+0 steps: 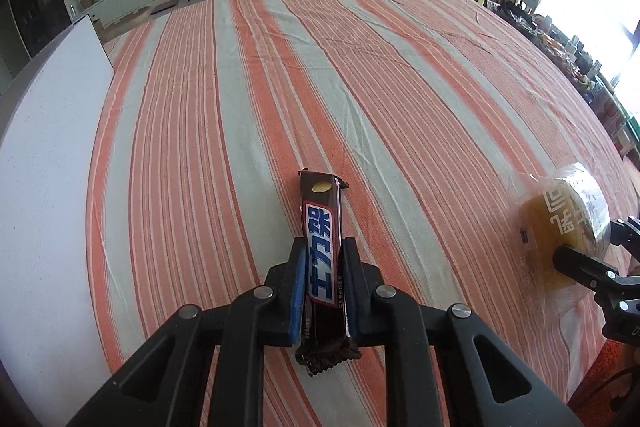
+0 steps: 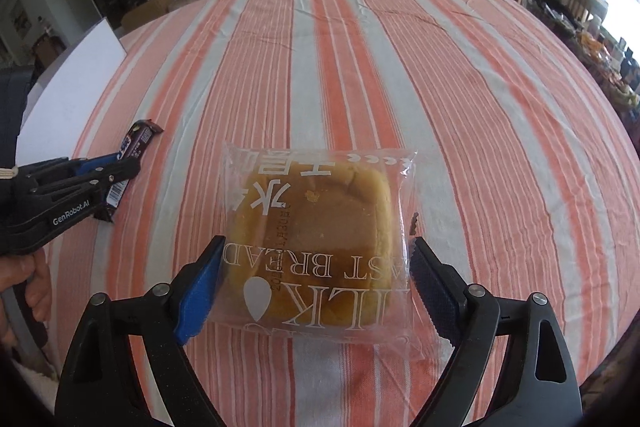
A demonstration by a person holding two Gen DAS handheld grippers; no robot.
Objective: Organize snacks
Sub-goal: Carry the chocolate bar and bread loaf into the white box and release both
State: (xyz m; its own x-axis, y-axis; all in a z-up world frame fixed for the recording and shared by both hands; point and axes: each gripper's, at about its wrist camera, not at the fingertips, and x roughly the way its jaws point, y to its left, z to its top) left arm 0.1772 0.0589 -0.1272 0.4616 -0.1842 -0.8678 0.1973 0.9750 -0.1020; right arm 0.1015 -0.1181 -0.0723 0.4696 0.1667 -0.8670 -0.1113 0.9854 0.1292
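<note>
the striped tablecloth (image 1: 360,99) is showing as woven cloth, matt, faintly creased. the chocolate bar (image 1: 322,259) wrapper is reading glossy. the bread packet (image 2: 320,243) film is looking clear, shiny plastic. the left gripper (image 1: 322,291) is showing matt black plastic, metal rivets, ribbed blue pads (image 1: 297,301).

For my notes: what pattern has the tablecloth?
Orange and pale stripes on the tablecloth; right wrist view.
</note>
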